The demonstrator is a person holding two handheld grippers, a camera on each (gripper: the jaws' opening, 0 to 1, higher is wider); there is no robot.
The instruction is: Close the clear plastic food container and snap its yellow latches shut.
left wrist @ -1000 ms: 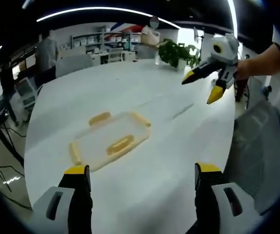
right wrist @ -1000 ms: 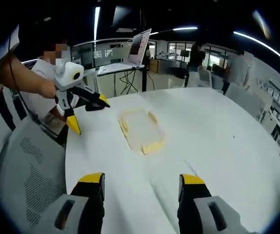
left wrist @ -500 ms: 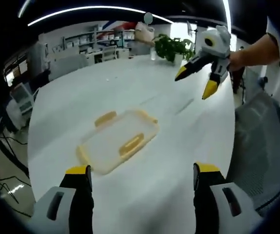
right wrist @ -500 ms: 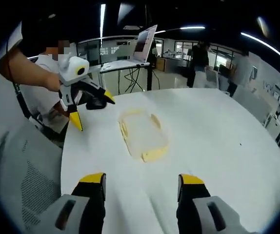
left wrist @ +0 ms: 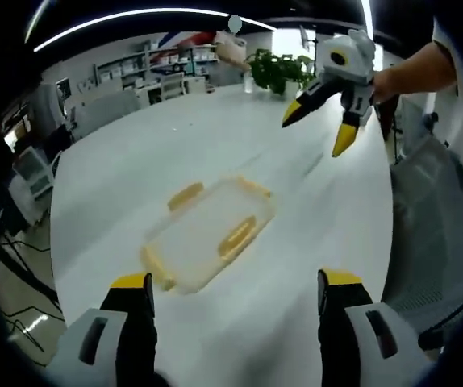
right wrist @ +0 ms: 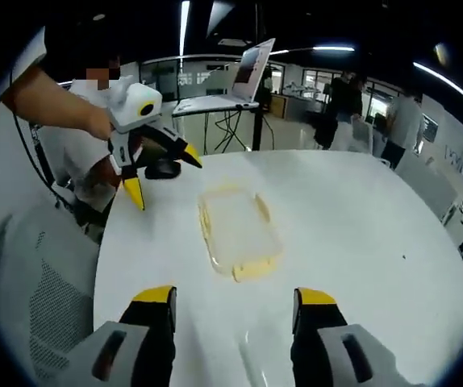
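A clear plastic food container [left wrist: 209, 233] with yellow latches lies flat on the white table [left wrist: 135, 161], lid on it. My left gripper [left wrist: 230, 292] is open, its yellow-tipped jaws standing just short of the container. In the right gripper view the same container [right wrist: 236, 230] sits ahead of my open right gripper [right wrist: 233, 300]. The right gripper [left wrist: 326, 129] hangs open above the table's far side in the left gripper view. The left gripper [right wrist: 159, 171], held by a hand, hovers open left of the container in the right gripper view.
A grey mesh chair [left wrist: 445, 234] stands at the table's edge by the person. A potted plant [left wrist: 276, 71] sits at the far end. A laptop [right wrist: 239, 76] on a stand and several people stand beyond the table, with a dark object [right wrist: 162, 168] near the table edge.
Both cameras have moved closer to the container, which now looks larger and nearer the jaws. Both grippers stay open; the container has not moved on the table.
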